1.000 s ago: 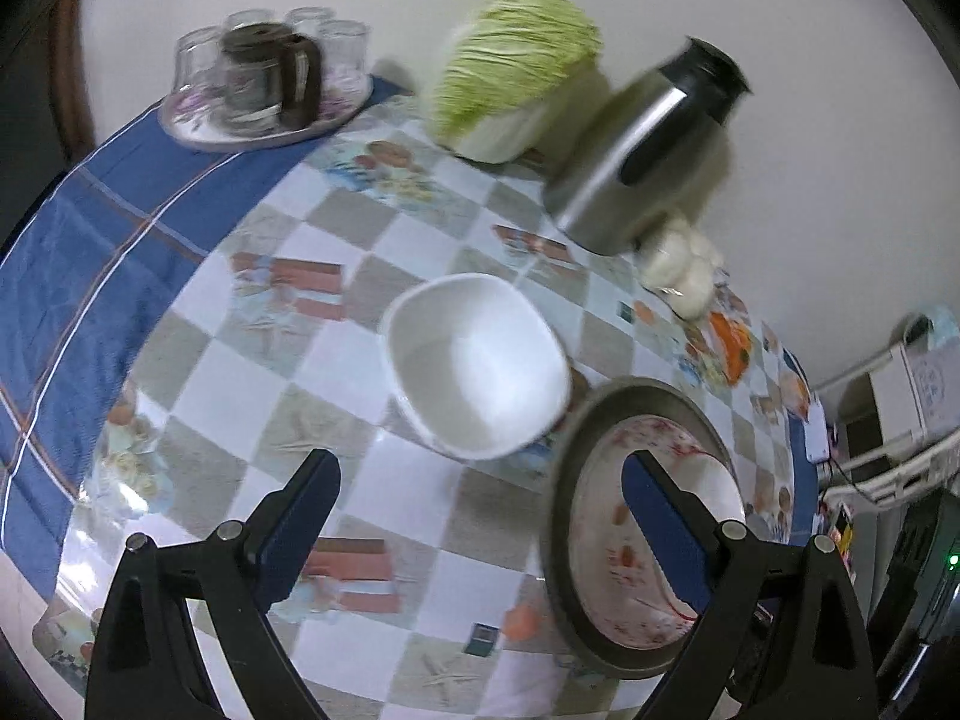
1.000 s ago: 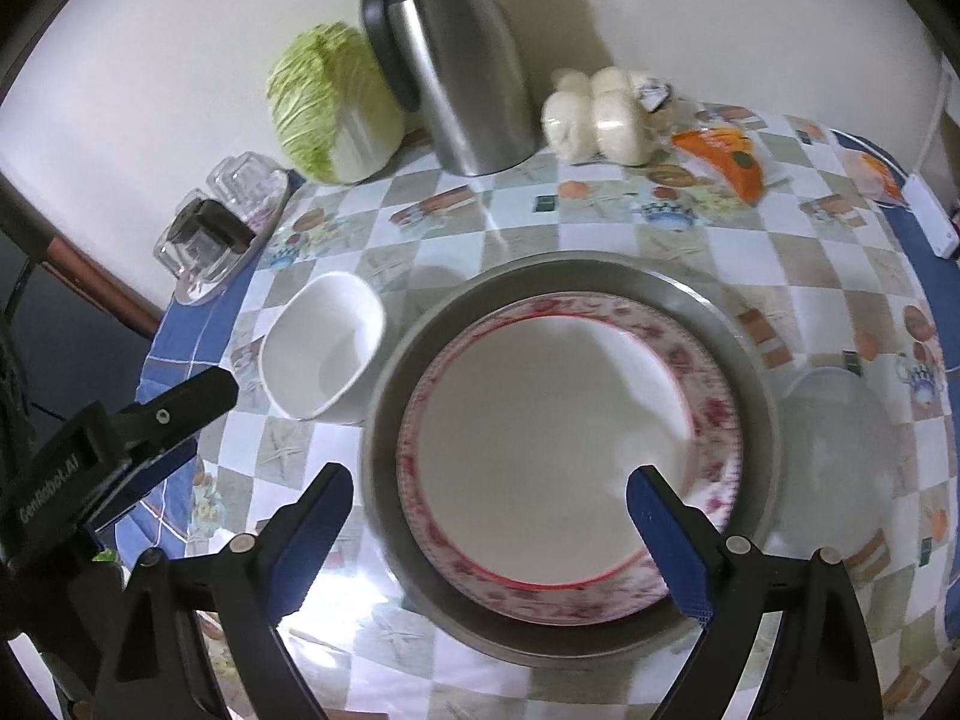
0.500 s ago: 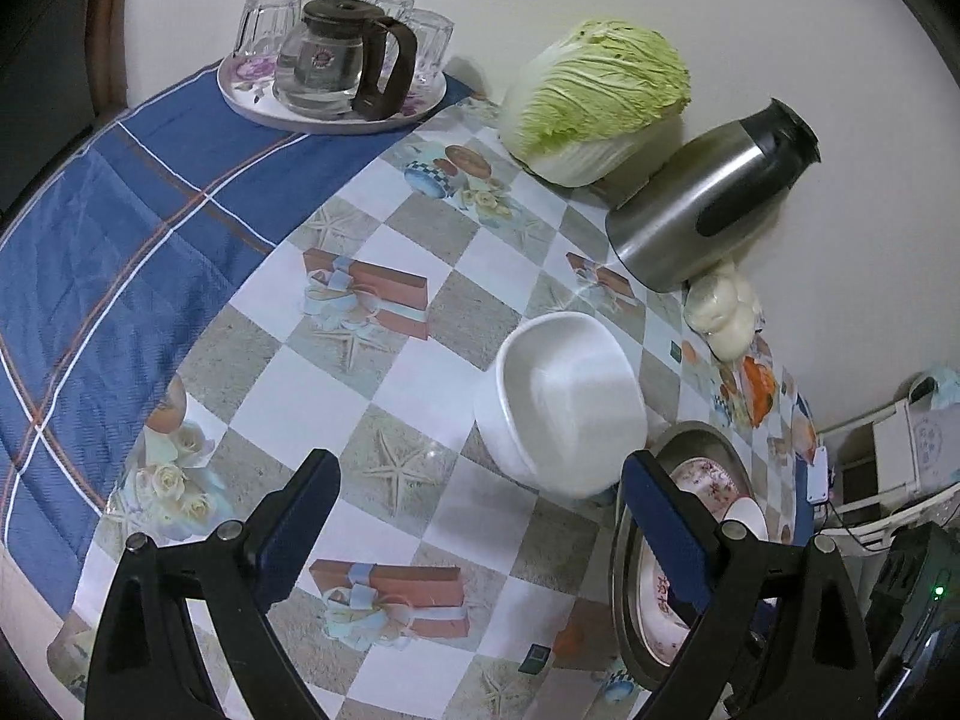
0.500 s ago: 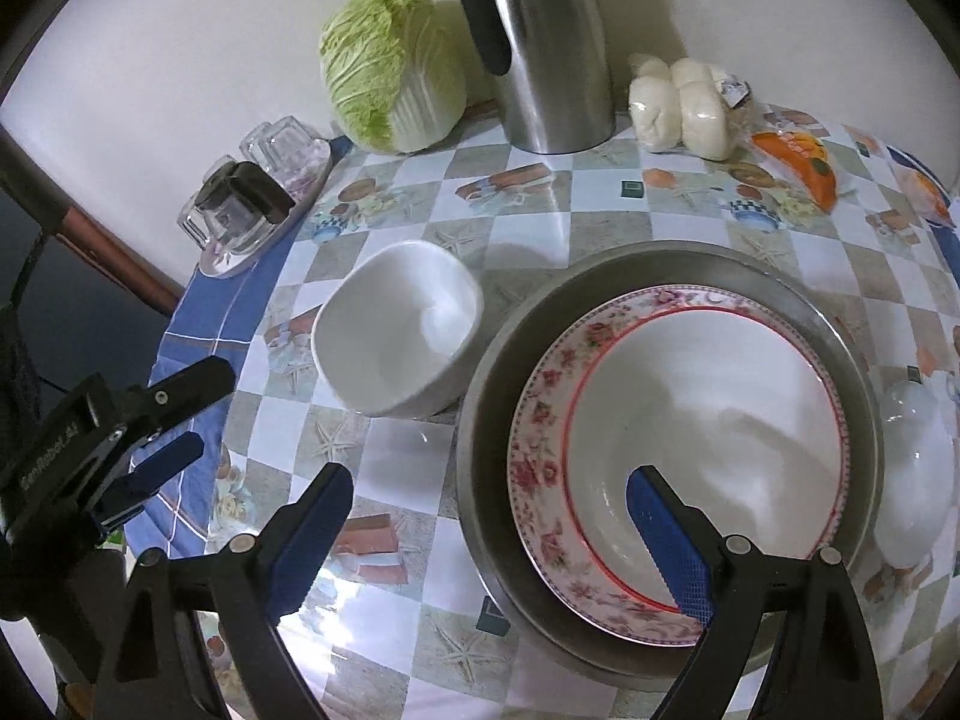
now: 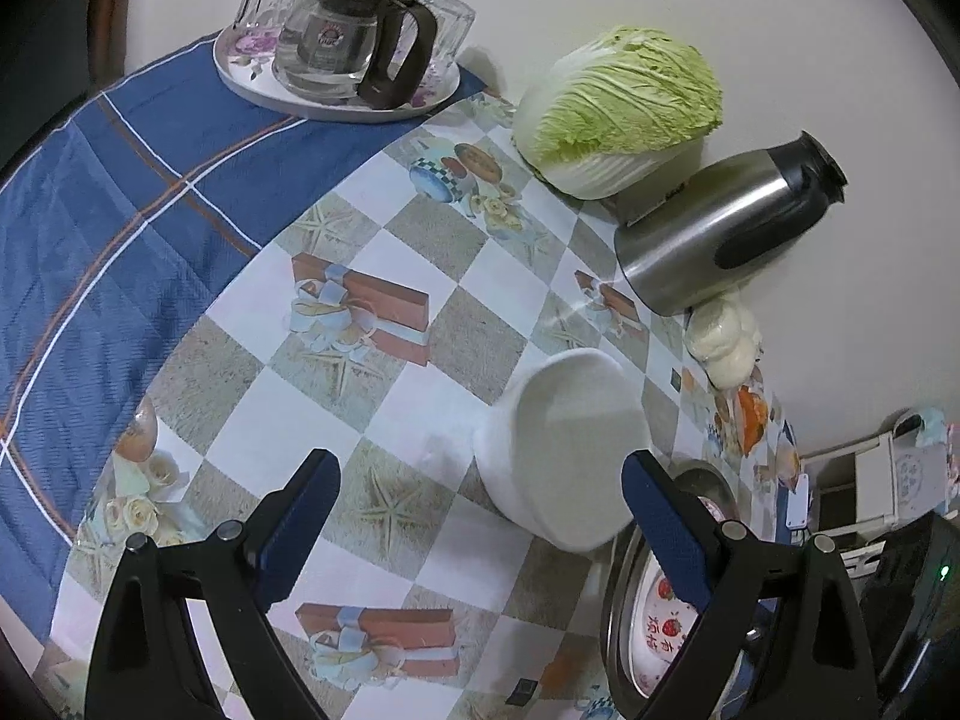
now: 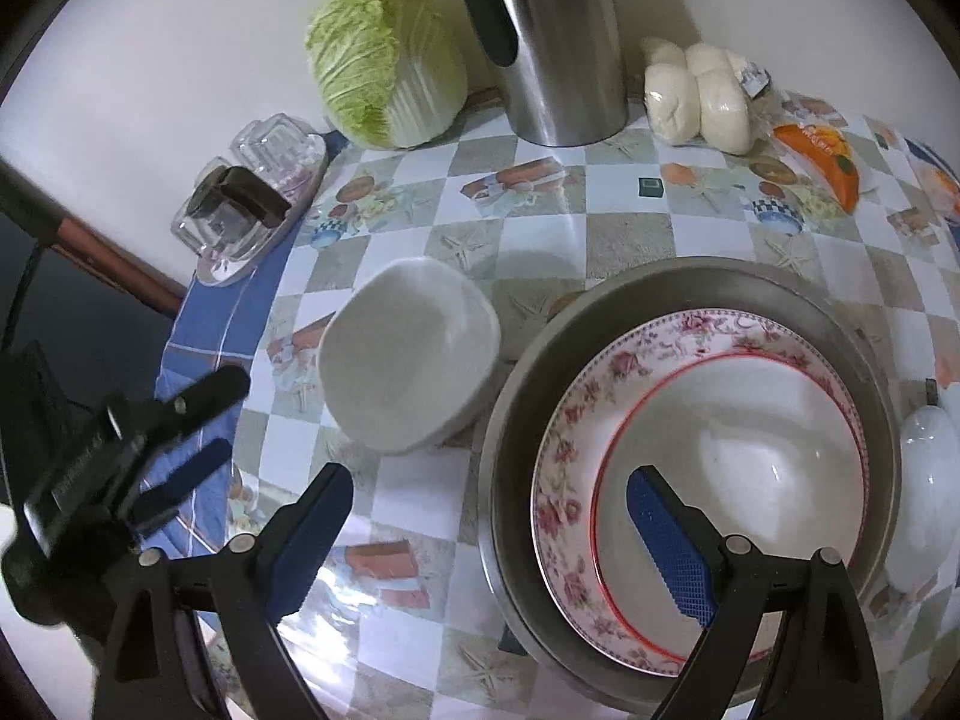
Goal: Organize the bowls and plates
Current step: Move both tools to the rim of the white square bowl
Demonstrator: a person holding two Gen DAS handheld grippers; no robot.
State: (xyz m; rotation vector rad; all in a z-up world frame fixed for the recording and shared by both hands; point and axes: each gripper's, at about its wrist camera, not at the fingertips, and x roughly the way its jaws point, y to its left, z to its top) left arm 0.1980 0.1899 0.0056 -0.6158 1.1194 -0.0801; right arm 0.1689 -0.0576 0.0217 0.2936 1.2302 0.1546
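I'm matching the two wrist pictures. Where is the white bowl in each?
Left wrist: white bowl lower right of centre, between the open tongs.
Right wrist: left of centre, beside the metal basin.
Shared landmark: cabbage by the wall.

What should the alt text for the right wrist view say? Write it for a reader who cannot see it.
The open right gripper hovers over a floral plate nested in a metal basin, with a white bowl beside the basin on a checked tablecloth. A cabbage, steel jug and buns line the wall.
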